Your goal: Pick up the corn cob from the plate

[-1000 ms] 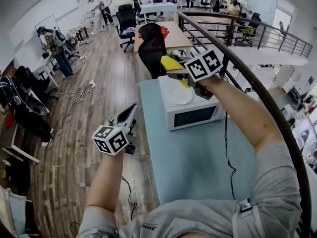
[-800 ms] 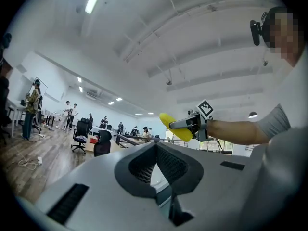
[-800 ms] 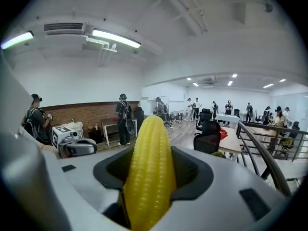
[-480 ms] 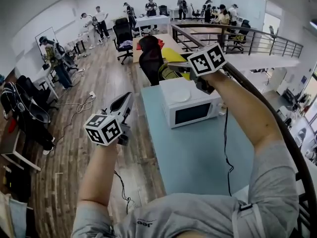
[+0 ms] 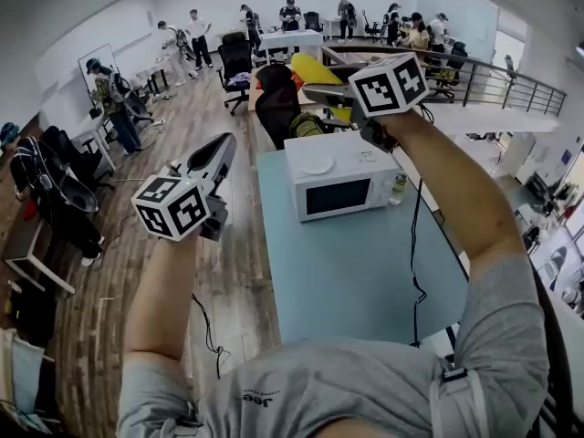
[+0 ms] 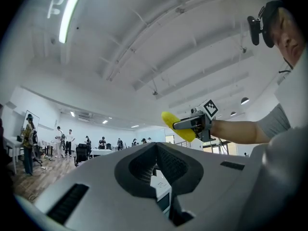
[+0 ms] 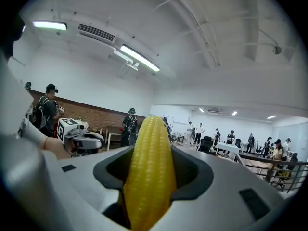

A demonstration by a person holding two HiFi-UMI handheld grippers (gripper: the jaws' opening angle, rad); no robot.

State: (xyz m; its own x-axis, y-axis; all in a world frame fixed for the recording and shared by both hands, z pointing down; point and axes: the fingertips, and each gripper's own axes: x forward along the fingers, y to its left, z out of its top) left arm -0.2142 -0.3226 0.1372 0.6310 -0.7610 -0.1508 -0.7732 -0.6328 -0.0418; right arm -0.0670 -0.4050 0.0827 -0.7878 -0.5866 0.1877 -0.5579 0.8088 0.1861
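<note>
Corn cob off plate, clamped between right gripper fingers, high above microwave; left gripper fingers closed, empty, near left, off surface; risk: round cob pivots or slips under sideways pinch, drops onto microwave or floor.

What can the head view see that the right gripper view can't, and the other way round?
Only the head view: a white microwave with a plate on top, standing on a blue table, and the person's arms reaching out.

Only the right gripper view: the corn cob close up, kernels clear, jaws closed on both its sides, and the ceiling lights.

Both: the corn cob held up in the right gripper, the left gripper with nothing in it, and other people in the room behind.
</note>
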